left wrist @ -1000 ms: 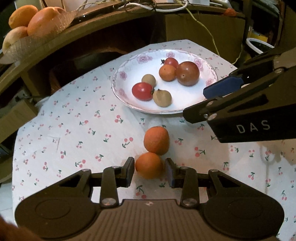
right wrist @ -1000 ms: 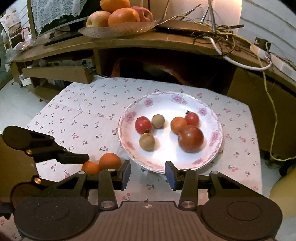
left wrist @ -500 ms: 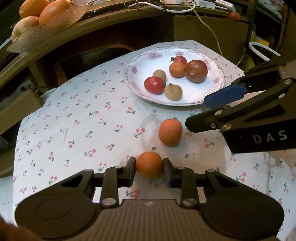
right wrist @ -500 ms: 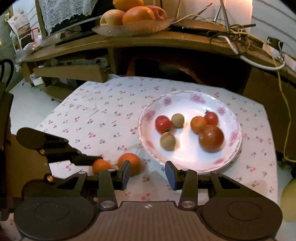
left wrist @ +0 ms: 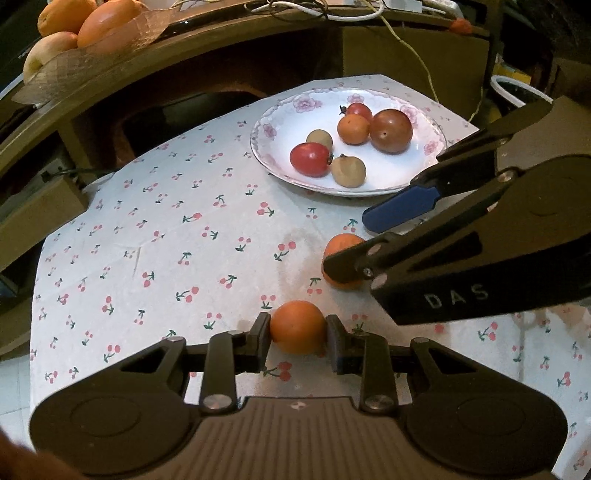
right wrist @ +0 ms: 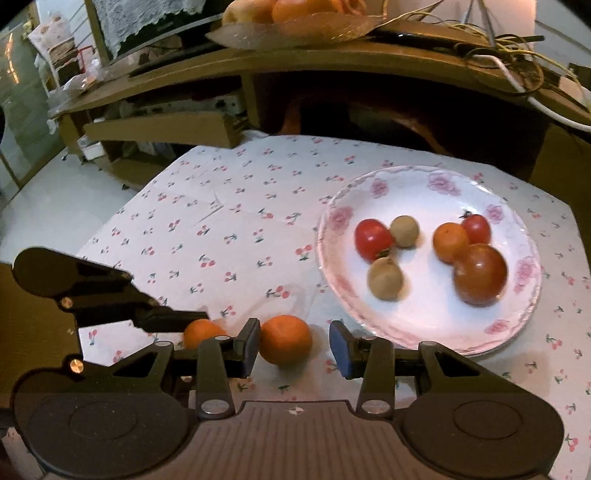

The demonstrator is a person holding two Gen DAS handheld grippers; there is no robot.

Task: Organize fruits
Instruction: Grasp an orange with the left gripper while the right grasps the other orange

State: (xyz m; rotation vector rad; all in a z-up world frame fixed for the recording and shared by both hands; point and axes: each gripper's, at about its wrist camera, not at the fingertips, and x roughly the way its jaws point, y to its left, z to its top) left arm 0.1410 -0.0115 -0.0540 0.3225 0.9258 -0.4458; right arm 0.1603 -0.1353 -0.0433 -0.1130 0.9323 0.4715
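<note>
My left gripper (left wrist: 297, 334) is shut on a small orange fruit (left wrist: 297, 326) just above the cherry-print cloth. A second orange fruit (left wrist: 341, 245) lies on the cloth beyond it, partly hidden by my right gripper (left wrist: 354, 243). In the right wrist view my right gripper (right wrist: 293, 347) is open, with that second orange fruit (right wrist: 285, 343) between its fingers, touching the left one. The held fruit (right wrist: 201, 332) shows at the left behind the left gripper. A white floral plate (left wrist: 280, 114) holds several small fruits, red, orange and tan.
A cherry-print cloth (left wrist: 184, 236) covers the small table. A curved wooden shelf (left wrist: 110, 70) behind it carries a bowl of large fruit (left wrist: 85, 22) and cables. The plate (right wrist: 439, 184) sits at the table's far right. The floor (right wrist: 55, 192) lies to the left.
My left gripper closed on the near orange fruit and drew back with it. My right gripper moved left and down, bringing its open fingers around the second orange fruit.
</note>
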